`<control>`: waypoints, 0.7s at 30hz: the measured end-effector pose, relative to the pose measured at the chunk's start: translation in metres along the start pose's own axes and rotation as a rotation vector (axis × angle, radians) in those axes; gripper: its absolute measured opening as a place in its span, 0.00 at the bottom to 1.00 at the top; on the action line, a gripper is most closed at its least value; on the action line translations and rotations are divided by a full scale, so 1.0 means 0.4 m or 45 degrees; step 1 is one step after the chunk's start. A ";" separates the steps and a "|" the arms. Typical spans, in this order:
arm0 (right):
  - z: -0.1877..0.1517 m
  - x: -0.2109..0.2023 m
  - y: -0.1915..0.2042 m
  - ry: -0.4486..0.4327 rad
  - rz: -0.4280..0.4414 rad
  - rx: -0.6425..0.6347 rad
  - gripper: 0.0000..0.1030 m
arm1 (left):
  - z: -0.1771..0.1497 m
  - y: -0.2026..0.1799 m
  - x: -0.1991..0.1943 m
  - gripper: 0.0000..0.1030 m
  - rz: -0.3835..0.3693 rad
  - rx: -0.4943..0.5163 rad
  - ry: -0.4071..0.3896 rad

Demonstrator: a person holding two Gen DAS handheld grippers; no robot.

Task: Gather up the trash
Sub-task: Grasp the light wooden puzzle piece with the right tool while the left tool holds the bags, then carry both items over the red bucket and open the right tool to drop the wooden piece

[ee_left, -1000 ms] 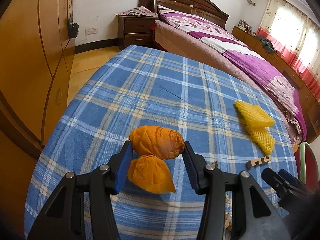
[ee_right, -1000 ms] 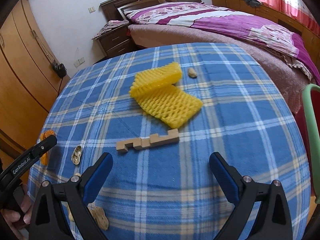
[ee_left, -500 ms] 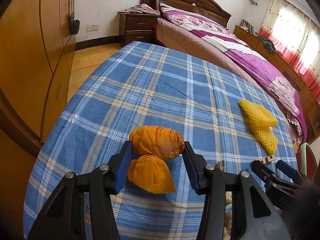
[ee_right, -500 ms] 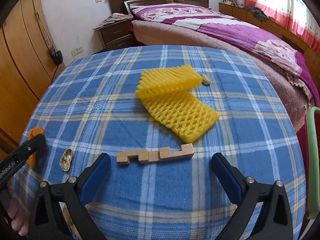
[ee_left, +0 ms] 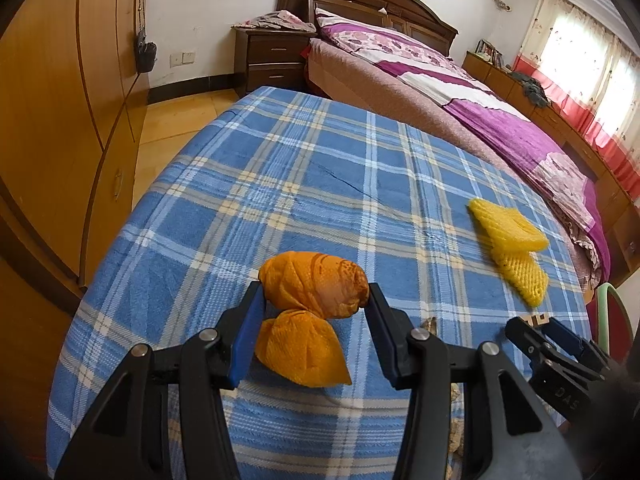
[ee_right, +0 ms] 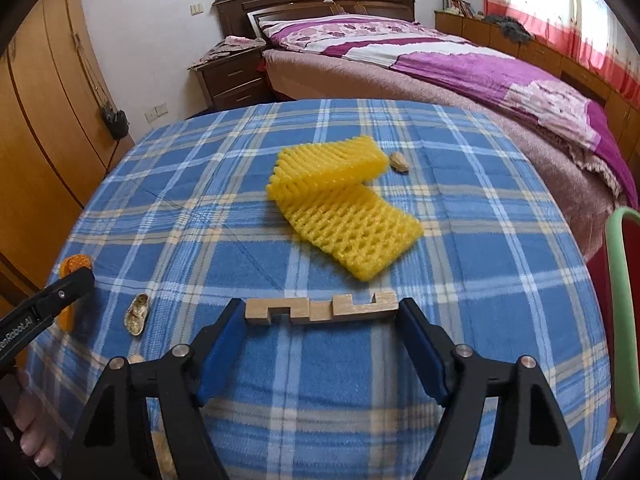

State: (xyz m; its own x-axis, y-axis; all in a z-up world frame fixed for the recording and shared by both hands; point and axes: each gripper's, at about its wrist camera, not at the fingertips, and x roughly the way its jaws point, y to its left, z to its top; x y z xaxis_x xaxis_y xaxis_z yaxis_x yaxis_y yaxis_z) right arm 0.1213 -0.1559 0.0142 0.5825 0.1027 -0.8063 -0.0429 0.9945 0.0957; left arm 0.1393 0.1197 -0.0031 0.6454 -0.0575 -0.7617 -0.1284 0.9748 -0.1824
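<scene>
Gripping the orange wad (ee_left: 314, 292) near the counter's (ee_right: 460, 360) left edge, left gripper (ee_left: 314, 300) clenched, while right gripper (ee_right: 320, 312) jaws bracket, unclosed, the wooden piece (ee_right: 320, 310) by the near edge; next: squeeze, lift, bin both.

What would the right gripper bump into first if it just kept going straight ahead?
Probably the notched wooden piece, lying crosswise right at the tips of the right gripper's open jaws; the yellow foam net lies beyond it.

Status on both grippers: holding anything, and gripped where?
Left gripper clamps the orange wad across its upper lobe. Right gripper brackets the wooden block end to end; firm hold unclear.
</scene>
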 end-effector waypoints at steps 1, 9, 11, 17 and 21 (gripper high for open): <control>-0.003 -0.005 -0.006 0.001 0.006 0.012 0.76 | 0.000 -0.002 -0.003 0.50 -0.002 0.003 -0.002; -0.037 -0.066 -0.066 -0.007 0.026 0.114 0.76 | -0.006 -0.026 -0.031 0.50 -0.027 0.023 -0.015; -0.046 -0.085 -0.084 -0.014 0.029 0.142 0.76 | -0.007 -0.037 -0.040 0.50 -0.038 0.033 -0.020; -0.068 -0.149 -0.135 -0.054 0.031 0.218 0.76 | -0.012 -0.069 -0.065 0.50 -0.075 0.065 -0.028; -0.085 -0.197 -0.165 -0.091 0.025 0.261 0.76 | -0.021 -0.094 -0.082 0.50 -0.101 0.091 -0.031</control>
State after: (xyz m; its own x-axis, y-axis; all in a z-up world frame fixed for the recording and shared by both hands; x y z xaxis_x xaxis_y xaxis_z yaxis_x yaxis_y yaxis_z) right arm 0.0507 -0.2287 0.0516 0.6397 0.1131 -0.7603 0.1068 0.9664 0.2337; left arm 0.1166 0.0832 0.0235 0.6695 -0.1309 -0.7312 -0.0224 0.9803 -0.1961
